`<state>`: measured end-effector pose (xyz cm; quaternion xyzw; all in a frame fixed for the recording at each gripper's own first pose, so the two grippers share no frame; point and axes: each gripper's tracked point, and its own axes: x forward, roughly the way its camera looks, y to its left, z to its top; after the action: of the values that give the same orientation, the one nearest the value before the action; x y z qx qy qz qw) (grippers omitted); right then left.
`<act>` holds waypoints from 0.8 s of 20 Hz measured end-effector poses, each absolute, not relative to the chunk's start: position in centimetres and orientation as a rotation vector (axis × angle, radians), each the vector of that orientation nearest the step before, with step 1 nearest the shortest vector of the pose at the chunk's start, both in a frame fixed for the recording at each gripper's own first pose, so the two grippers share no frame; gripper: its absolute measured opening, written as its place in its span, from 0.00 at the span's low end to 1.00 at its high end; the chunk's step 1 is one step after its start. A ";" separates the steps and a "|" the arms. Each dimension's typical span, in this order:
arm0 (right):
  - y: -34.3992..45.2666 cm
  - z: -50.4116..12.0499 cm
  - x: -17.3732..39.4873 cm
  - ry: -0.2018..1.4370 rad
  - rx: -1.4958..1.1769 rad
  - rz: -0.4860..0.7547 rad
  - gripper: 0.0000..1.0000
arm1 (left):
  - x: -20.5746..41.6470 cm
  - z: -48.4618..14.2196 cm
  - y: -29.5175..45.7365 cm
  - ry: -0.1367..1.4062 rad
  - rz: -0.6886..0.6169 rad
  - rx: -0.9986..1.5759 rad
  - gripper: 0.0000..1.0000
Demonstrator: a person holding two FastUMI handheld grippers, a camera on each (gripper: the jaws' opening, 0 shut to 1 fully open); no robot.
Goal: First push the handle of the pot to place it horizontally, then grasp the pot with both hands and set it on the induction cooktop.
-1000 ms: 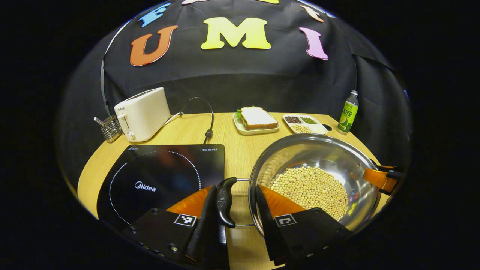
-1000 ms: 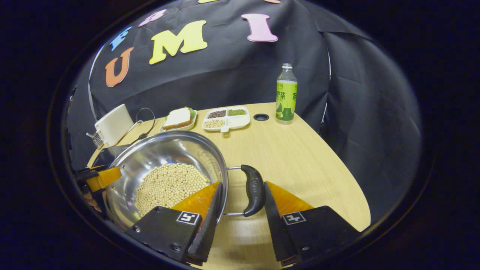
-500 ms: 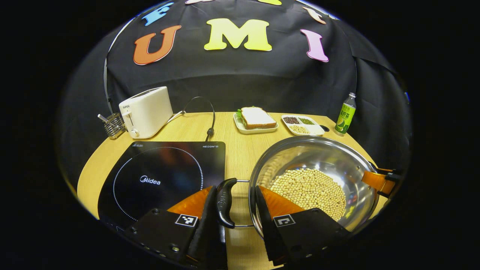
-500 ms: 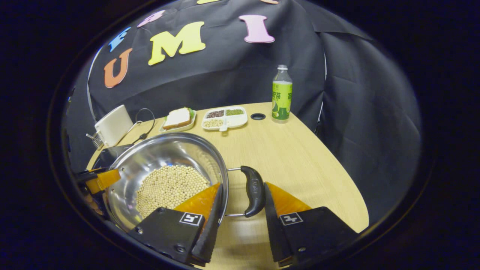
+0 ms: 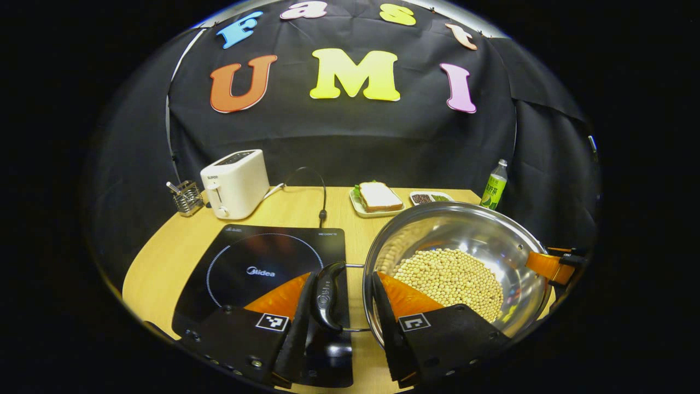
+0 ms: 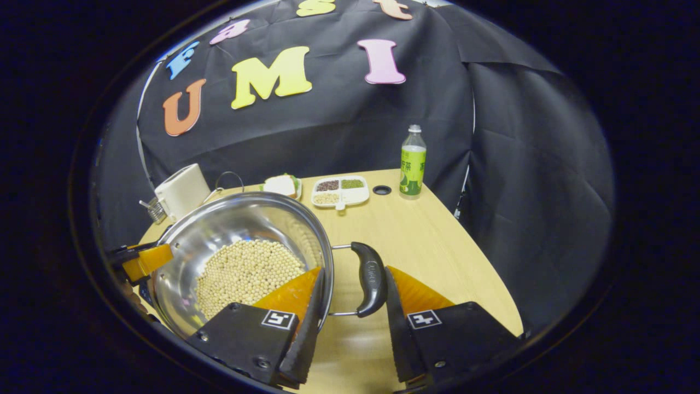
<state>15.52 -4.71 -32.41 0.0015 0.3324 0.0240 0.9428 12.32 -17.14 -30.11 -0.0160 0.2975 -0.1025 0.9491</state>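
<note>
Jaws pinched on both sides. Left gripper [image 5: 343,273]: one finger against the outside of the black left handle [image 5: 326,298], the other inside the pot [image 5: 465,230] wall, clamping handle and rim together. Right gripper [image 6: 355,268]: same grip mirrored on the right handle [image 6: 371,279], one finger inside the wall, one outside the handle. Both handles lying level, sticking out sideways from the rim. Steel pot loaded with pale beans [image 5: 448,276], pile sitting low in the bowl. In the left gripper view, pot just right of the induction cooktop [image 5: 262,262], left handle overlapping its right edge; not centred on the ring. Can't tell whether the base touches the table [image 5: 180,246]. Further back: white toaster [image 5: 235,183], wire rack [image 5: 187,196] beside it, sandwich plate [image 5: 378,198], divided tray [image 6: 340,191], green bottle [image 6: 412,161] near the far edge.
</note>
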 end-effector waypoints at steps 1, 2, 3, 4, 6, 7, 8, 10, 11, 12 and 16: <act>-4.0 -32.0 15.0 0.681 0.007 0.055 0.60 | 11.9 -29.5 -16.5 0.605 -0.204 -0.044 0.58; -3.3 -31.6 14.6 0.683 0.011 0.061 0.60 | 11.6 -29.0 -15.7 0.599 -0.199 -0.053 0.58; -2.5 -31.2 14.2 0.682 0.013 0.068 0.61 | 11.3 -28.5 -14.7 0.591 -0.194 -0.061 0.58; -1.7 -30.8 13.8 0.678 0.014 0.075 0.59 | 11.0 -27.9 -13.9 0.581 -0.188 -0.063 0.58; 0.1 -30.0 12.9 0.671 0.009 0.087 0.61 | 10.8 -27.1 -11.9 0.562 -0.178 -0.061 0.58; 1.0 -29.6 12.6 0.665 0.005 0.091 0.60 | 10.7 -27.0 -11.1 0.559 -0.174 -0.062 0.58; 1.8 -29.4 12.4 0.658 -0.001 0.093 0.60 | 10.6 -26.8 -10.2 0.558 -0.173 -0.064 0.58; 3.8 -28.9 12.0 0.653 -0.003 0.102 0.60 | 10.6 -26.4 -8.5 0.549 -0.161 -0.064 0.58; 4.7 -28.7 11.9 0.652 -0.002 0.107 0.60 | 10.6 -26.2 -7.6 0.543 -0.153 -0.063 0.58; 5.7 -28.6 11.8 0.650 -0.007 0.114 0.60 | 10.7 -26.1 -6.7 0.541 -0.145 -0.061 0.58; 9.6 -28.4 12.2 0.648 -0.011 0.140 0.59 | 11.2 -25.8 -3.1 0.533 -0.114 -0.054 0.58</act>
<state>12.19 9.56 -28.41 -0.0053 0.3180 0.0686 0.9456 11.23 -3.15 -25.75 -0.0267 0.2632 -0.0565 0.9627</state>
